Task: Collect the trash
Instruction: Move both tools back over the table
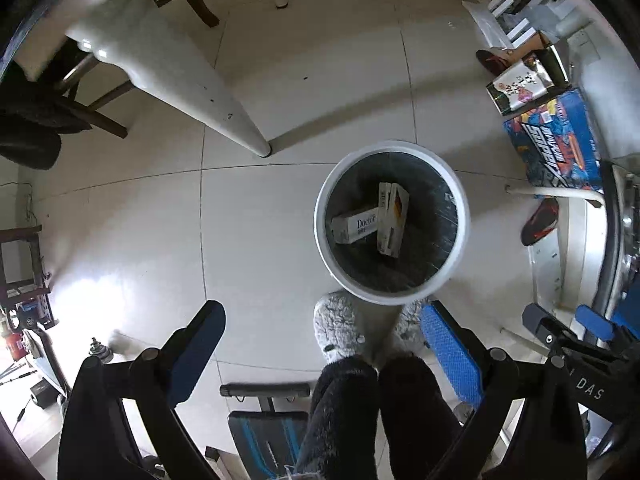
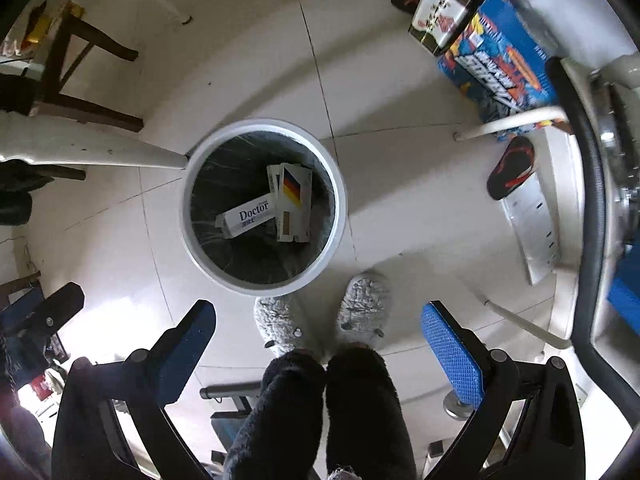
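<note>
A round white trash bin (image 1: 322,236) with a dark liner stands on the tiled floor; it also shows in the right wrist view (image 2: 340,216). Two boxes lie inside: a white "Doctor" box (image 1: 356,226) (image 2: 248,214) and a box with a black-red-yellow flag (image 1: 394,218) (image 2: 294,200). My left gripper (image 1: 324,334) is open and empty, held high above the floor, just short of the bin. My right gripper (image 2: 320,330) is open and empty, above the bin's near side. The right gripper also shows in the left wrist view (image 1: 568,324).
The person's grey slippers (image 2: 360,304) and dark trousers stand against the bin. A white table leg (image 1: 224,116) is left of the bin. Colourful boxes (image 1: 556,140), a red-black sandal (image 2: 512,168) and white chair legs lie right. A wooden chair (image 2: 80,80) is far left.
</note>
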Action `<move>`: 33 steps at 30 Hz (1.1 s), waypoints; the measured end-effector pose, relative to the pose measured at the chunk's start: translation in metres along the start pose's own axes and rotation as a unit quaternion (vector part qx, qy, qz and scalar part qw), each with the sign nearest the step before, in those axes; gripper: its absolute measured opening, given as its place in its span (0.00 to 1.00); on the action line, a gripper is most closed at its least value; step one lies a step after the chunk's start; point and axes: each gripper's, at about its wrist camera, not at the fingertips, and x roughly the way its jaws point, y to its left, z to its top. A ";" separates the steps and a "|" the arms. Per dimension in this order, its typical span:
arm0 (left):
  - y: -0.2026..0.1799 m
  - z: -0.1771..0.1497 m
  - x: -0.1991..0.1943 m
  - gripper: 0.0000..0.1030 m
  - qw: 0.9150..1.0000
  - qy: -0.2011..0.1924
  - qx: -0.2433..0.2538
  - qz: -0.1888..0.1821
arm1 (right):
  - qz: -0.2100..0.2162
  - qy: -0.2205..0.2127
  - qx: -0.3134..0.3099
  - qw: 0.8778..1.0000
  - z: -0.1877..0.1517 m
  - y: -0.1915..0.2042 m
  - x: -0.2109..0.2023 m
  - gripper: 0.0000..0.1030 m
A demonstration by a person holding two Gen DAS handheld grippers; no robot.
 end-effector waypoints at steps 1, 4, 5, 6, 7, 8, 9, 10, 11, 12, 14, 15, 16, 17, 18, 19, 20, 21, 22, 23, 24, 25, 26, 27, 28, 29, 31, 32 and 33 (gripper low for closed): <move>0.000 -0.002 -0.008 0.98 1.000 -0.002 0.001 -0.002 | -0.001 -0.003 -0.002 1.000 -0.002 0.001 -0.010 1.00; 0.001 -0.010 -0.036 0.98 1.000 -0.006 0.002 -0.004 | -0.002 -0.011 -0.006 1.000 -0.008 0.004 -0.046 1.00; 0.002 -0.013 -0.048 0.98 1.000 -0.008 0.003 -0.005 | -0.002 -0.013 -0.008 1.000 -0.011 0.005 -0.057 1.00; 0.003 -0.016 -0.058 0.98 1.000 -0.010 0.003 -0.006 | -0.002 -0.018 -0.011 1.000 -0.014 0.007 -0.073 1.00; 0.003 -0.018 -0.067 0.98 1.000 -0.013 0.003 -0.007 | -0.003 -0.019 -0.013 1.000 -0.015 0.008 -0.082 1.00; 0.004 -0.021 -0.079 0.98 1.000 -0.016 0.004 -0.007 | -0.003 -0.022 -0.017 1.000 -0.018 0.010 -0.099 1.00; 0.006 -0.024 -0.093 0.98 1.000 -0.021 0.005 -0.004 | -0.002 -0.023 -0.019 1.000 -0.021 0.012 -0.112 1.00; 0.006 -0.027 -0.102 0.98 1.000 -0.025 0.005 -0.004 | -0.002 -0.024 -0.023 0.999 -0.023 0.015 -0.121 1.00; 0.009 -0.030 -0.116 0.98 1.000 -0.028 0.005 -0.005 | -0.003 -0.025 -0.025 0.999 -0.026 0.017 -0.135 1.00; 0.010 -0.032 -0.127 0.98 0.999 -0.031 0.005 -0.006 | 0.000 -0.026 -0.026 0.999 -0.030 0.019 -0.150 1.00; 0.013 -0.036 -0.147 0.98 0.999 -0.036 0.004 -0.008 | 0.001 -0.027 -0.028 0.999 -0.035 0.023 -0.176 1.00; 0.015 -0.038 -0.160 0.98 0.999 -0.041 0.004 -0.007 | 0.005 -0.030 -0.027 0.999 -0.037 0.026 -0.193 1.00; 0.018 -0.039 -0.174 0.98 0.999 -0.048 0.004 -0.006 | 0.007 -0.033 -0.028 0.999 -0.039 0.029 -0.209 1.00; 0.020 -0.040 -0.188 0.98 0.998 -0.056 0.005 -0.007 | 0.008 -0.036 -0.029 0.999 -0.040 0.030 -0.219 1.00; 0.021 -0.041 -0.195 0.98 0.998 -0.060 0.004 -0.007 | 0.011 -0.044 -0.030 0.999 -0.041 0.034 -0.239 1.00; 0.024 -0.039 -0.207 0.98 0.998 -0.064 0.002 -0.005 | 0.014 -0.048 -0.030 0.998 -0.040 0.036 -0.248 1.00; 0.025 -0.039 -0.217 0.98 0.997 -0.071 0.001 -0.006 | 0.020 -0.053 -0.029 0.998 -0.039 0.038 -0.262 1.00; 0.026 -0.037 -0.229 0.98 0.997 -0.082 0.000 -0.007 | 0.026 -0.061 -0.027 0.997 -0.038 0.041 -0.277 1.00; 0.027 -0.035 -0.241 0.98 0.996 -0.093 -0.002 -0.005 | 0.034 -0.069 -0.023 0.997 -0.035 0.042 -0.292 1.00; 0.028 -0.032 -0.250 0.98 0.995 -0.101 -0.004 -0.005 | 0.039 -0.073 -0.020 0.996 -0.032 0.044 -0.301 1.00; 0.028 -0.027 -0.260 0.97 0.994 -0.111 -0.006 -0.005 | 0.047 -0.083 -0.014 0.995 -0.027 0.044 -0.314 1.00; 0.028 -0.020 -0.272 0.97 0.992 -0.122 -0.008 -0.004 | 0.052 -0.090 -0.009 0.995 -0.023 0.045 -0.325 1.00; 0.027 -0.012 -0.282 0.98 0.991 -0.130 -0.011 -0.001 | 0.060 -0.098 -0.004 0.993 -0.018 0.044 -0.336 1.00; 0.026 -0.005 -0.290 0.98 0.990 -0.139 -0.014 -0.002 | 0.069 -0.108 0.004 0.992 -0.007 0.042 -0.351 1.00; 0.024 0.001 -0.296 0.98 0.989 -0.146 -0.016 -0.002 | 0.073 -0.115 0.010 0.991 0.001 0.039 -0.360 1.00; 0.022 0.010 -0.303 0.98 0.988 -0.153 -0.018 -0.001 | 0.075 -0.120 0.014 0.990 0.009 0.038 -0.366 1.00; 0.015 0.035 -0.320 0.98 0.984 -0.179 -0.024 -0.003 | 0.080 -0.134 0.029 0.987 0.033 0.027 -0.384 1.00; 0.010 0.047 -0.327 0.98 0.982 -0.185 -0.026 -0.004 | 0.080 -0.140 0.038 0.986 0.047 0.019 -0.393 1.00; 0.005 0.060 -0.333 0.98 0.981 -0.191 -0.029 -0.007 | 0.083 -0.149 0.051 0.984 0.064 0.008 -0.402 1.00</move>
